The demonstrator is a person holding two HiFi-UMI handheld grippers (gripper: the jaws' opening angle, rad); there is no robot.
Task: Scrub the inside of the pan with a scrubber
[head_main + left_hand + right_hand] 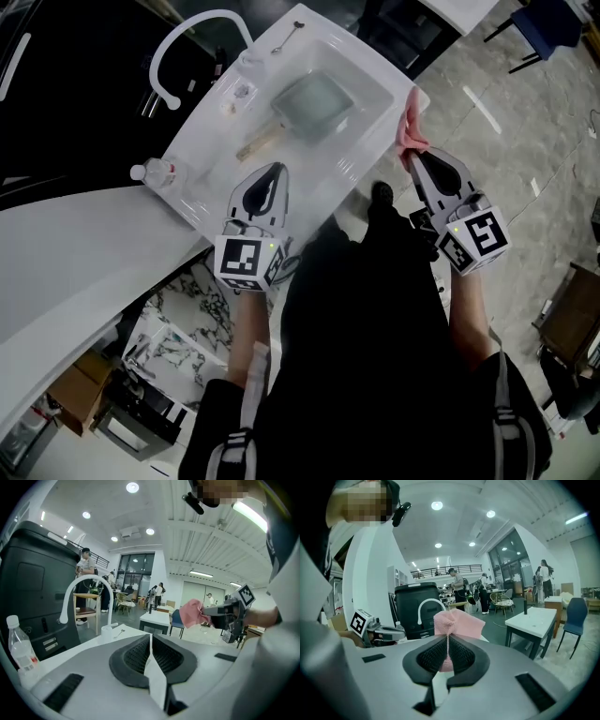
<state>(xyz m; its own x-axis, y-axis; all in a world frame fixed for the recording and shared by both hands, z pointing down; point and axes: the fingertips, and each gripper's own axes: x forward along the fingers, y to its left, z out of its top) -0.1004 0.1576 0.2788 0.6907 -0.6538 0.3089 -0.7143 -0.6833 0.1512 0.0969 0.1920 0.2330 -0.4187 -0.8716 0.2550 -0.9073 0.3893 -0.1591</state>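
Note:
A grey-green square pan [314,103] with a wooden handle [259,144] lies in the white sink [370,141]. My right gripper [411,156] is shut on a pink scrubber cloth [412,131], held over the sink's right corner; the pink cloth [455,623] bunches up out of its jaws, and it shows too in the left gripper view [193,612]. My left gripper [274,171] is shut with nothing in it, hovering above the sink's near rim, its jaws pressed together [149,639].
A white curved faucet [192,42] rises at the sink's far left. A clear bottle [155,172] stands on the counter left of the sink. A spoon [287,36] lies on the far rim. A black bin [33,583] stands behind the faucet.

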